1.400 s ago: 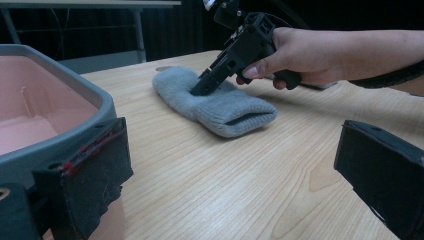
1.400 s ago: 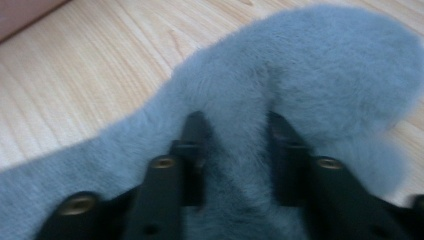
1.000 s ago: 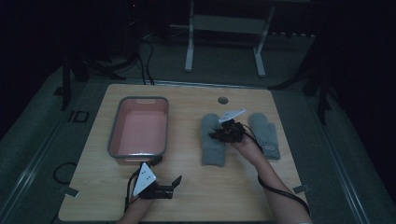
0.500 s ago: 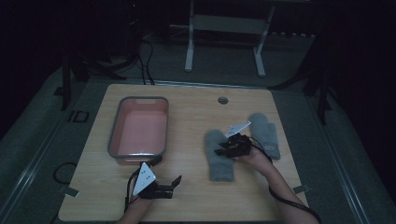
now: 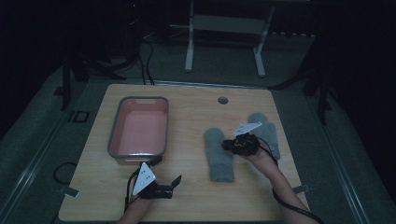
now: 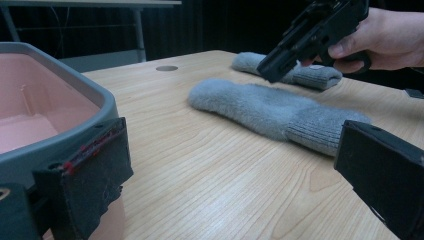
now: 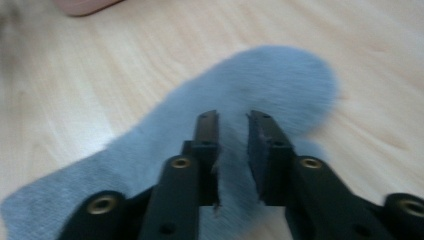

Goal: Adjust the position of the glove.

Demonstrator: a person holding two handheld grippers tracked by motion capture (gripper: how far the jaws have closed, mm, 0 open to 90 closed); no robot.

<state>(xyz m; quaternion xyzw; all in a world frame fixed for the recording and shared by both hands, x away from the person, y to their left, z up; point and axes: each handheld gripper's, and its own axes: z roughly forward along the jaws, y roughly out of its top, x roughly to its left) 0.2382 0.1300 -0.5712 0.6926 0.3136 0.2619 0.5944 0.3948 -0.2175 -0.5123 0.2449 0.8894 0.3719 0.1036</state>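
Two grey socks lie flat on the right half of the wooden table (image 5: 191,116): a near sock (image 5: 219,156) (image 6: 265,110) (image 7: 260,80) and a far sock (image 5: 266,133) (image 6: 310,75). My right gripper (image 5: 227,145) (image 6: 267,72) (image 7: 232,117) hovers over the near sock, pointing left along it. Its jaws have just been closing and now stand almost together, with nothing pinched between them. My left gripper (image 5: 173,184) (image 6: 235,145) rests open near the table's front edge, just in front of the pink tray (image 5: 113,135) (image 6: 75,85).
The pink tray has a grey rim and stands on the left half of the table. A small round hole (image 5: 222,100) sits near the far edge. Beyond the table stand a white frame's legs (image 5: 189,56) and some cables on the floor.
My right hand has drifted toward me and a little to the right. The near sock now lies closer to the front edge than a second ago. The left gripper has stayed put.
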